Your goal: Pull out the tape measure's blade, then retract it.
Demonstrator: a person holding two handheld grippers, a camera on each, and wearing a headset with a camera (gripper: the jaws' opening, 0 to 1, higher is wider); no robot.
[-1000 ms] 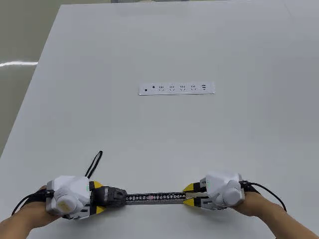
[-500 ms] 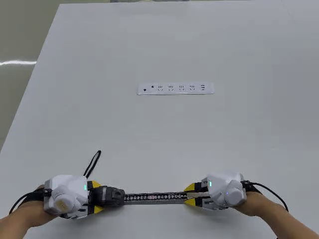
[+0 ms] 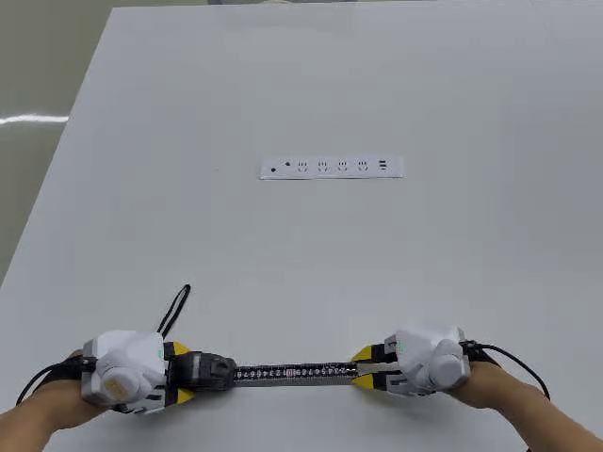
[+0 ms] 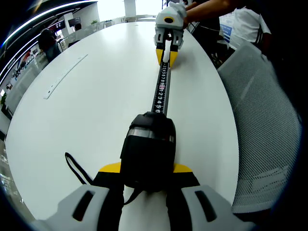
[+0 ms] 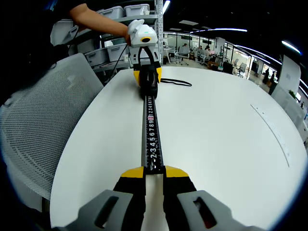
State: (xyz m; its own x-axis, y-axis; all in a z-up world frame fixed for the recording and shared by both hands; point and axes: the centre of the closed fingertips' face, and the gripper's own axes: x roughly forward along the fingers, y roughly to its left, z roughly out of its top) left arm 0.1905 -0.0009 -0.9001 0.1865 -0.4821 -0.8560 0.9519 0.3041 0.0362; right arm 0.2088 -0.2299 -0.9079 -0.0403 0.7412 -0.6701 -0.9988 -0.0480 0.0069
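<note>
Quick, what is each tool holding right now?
Left tool: closed, holding the tape measure.
Right tool: closed, holding the end of the blade.

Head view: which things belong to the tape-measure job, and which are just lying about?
Belonging to the job:
tape measure
blade
left gripper
right gripper

Lying about:
power strip
</note>
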